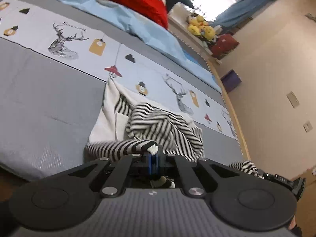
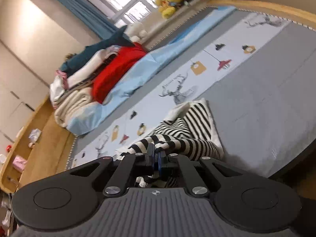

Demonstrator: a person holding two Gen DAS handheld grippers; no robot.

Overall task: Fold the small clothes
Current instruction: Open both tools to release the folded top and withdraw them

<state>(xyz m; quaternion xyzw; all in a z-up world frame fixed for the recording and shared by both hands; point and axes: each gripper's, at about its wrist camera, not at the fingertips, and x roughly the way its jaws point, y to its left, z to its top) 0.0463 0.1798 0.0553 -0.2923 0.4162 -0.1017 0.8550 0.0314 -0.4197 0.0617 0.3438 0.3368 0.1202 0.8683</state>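
1. Low in the centre of the left wrist view, the left gripper (image 1: 153, 159) is pinched tight on a white-tipped end of the striped garment (image 1: 167, 130).
2. At lower centre of the right wrist view, the right gripper (image 2: 157, 158) is clamped on another striped end (a sleeve, it seems).
3. Most of the garment (image 2: 189, 122) lies bunched on the bed (image 2: 266, 102), beside the deer-print strip (image 1: 65, 39).
4. Folded bedding (image 2: 110, 75) sits at left of that view.
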